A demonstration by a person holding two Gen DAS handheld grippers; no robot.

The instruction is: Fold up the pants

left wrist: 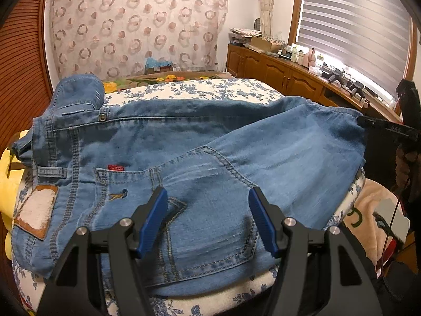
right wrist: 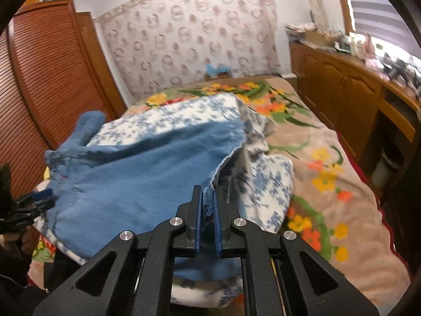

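Observation:
Blue denim pants (left wrist: 184, 158) lie back side up on a blue-flowered white quilt (left wrist: 215, 89), waistband and leather patch at the left. My left gripper (left wrist: 208, 205) is open, hovering just above the back pocket area. In the right wrist view my right gripper (right wrist: 208, 202) is shut on the pants' hem edge (right wrist: 209, 197) and holds the pant leg (right wrist: 147, 168) lifted over the quilt (right wrist: 265, 184). The right gripper also shows at the right edge of the left wrist view (left wrist: 368, 122). The left gripper shows at the far left of the right wrist view (right wrist: 39, 197).
The bed carries a tan blanket with orange and yellow flowers (right wrist: 329, 163). A wooden cabinet (left wrist: 276, 73) with clutter runs along the right under a window blind. A louvred wooden wardrobe (right wrist: 47, 79) stands at the left. A yellow cloth (left wrist: 8, 179) lies at the left edge.

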